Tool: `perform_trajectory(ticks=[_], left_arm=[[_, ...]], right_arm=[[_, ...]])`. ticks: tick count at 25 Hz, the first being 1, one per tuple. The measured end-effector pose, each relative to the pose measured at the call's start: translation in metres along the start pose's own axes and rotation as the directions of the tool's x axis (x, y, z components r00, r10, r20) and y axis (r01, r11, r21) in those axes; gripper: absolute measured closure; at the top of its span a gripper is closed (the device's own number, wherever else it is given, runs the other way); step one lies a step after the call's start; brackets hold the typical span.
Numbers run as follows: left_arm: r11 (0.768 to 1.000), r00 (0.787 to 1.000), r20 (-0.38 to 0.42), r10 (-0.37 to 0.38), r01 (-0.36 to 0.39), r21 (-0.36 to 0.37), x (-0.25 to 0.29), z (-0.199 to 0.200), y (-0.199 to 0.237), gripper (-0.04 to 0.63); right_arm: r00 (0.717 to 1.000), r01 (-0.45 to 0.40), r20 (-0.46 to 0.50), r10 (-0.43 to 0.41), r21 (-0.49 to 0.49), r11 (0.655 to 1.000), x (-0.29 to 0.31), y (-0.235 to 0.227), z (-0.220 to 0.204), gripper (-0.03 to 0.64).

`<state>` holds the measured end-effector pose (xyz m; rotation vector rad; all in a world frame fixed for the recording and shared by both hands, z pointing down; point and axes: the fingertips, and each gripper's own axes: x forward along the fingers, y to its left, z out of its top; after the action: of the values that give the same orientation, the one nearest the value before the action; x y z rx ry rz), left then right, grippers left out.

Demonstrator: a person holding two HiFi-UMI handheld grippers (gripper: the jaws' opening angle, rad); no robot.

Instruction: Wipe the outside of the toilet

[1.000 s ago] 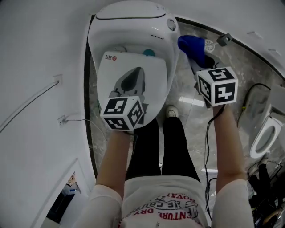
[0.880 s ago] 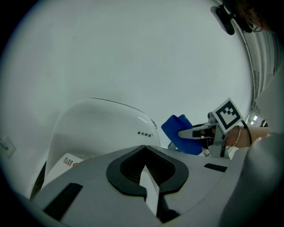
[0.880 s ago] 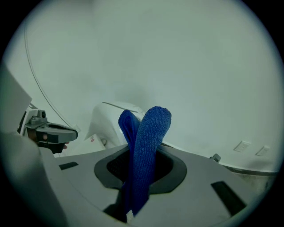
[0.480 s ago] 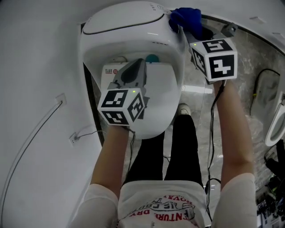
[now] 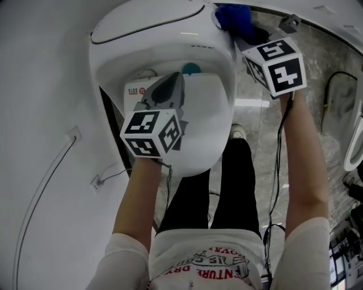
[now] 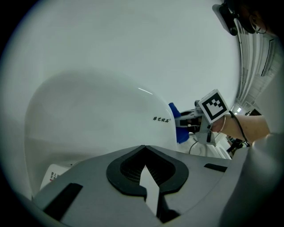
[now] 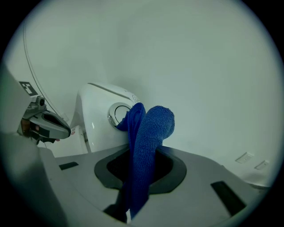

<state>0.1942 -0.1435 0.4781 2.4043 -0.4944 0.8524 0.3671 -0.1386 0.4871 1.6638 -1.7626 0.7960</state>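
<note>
The white toilet stands below me with its lid down. My right gripper is shut on a blue cloth and presses it against the tank's upper right corner. In the right gripper view the blue cloth stands up out of the right gripper and touches the toilet beside a round chrome button. My left gripper hovers over the lid, shut and holding nothing. The left gripper faces the white tank, with the blue cloth at the tank's right side.
A teal round part sits between lid and tank. The person's legs and a shoe stand right in front of the bowl. Another toilet seat and cables lie on the marble floor at right. The white wall carries an outlet.
The right gripper has carried the blue cloth up along the toilet's right side to the tank's top corner. The left gripper has stayed over the lid.
</note>
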Motion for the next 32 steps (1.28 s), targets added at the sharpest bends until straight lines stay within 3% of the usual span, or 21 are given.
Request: perform_trajectory(ticks=[12, 17, 32], left_arm=[[0.996, 0.996, -0.067, -0.064, 0.068, 0.061, 0.019, -0.028, -0.028, 0.589], [0.991, 0.990, -0.104, -0.091, 0.100, 0.089, 0.030, -0.049, -0.041, 0.589], [0.980, 0.976, -0.170, -0.133, 0.155, 0.125, 0.032, -0.118, -0.105, 0.589]], right_arm=[[0.998, -0.064, -0.017, 0.065, 0.066, 0.996, 0.001, 0.021, -0.077, 0.541], [0.987, -0.129, -0.099, 0.130, 0.017, 0.992, 0.006, 0.042, -0.123, 0.541], [0.973, -0.214, -0.090, 0.215, 0.015, 0.977, 0.001, 0.094, -0.208, 0.540]])
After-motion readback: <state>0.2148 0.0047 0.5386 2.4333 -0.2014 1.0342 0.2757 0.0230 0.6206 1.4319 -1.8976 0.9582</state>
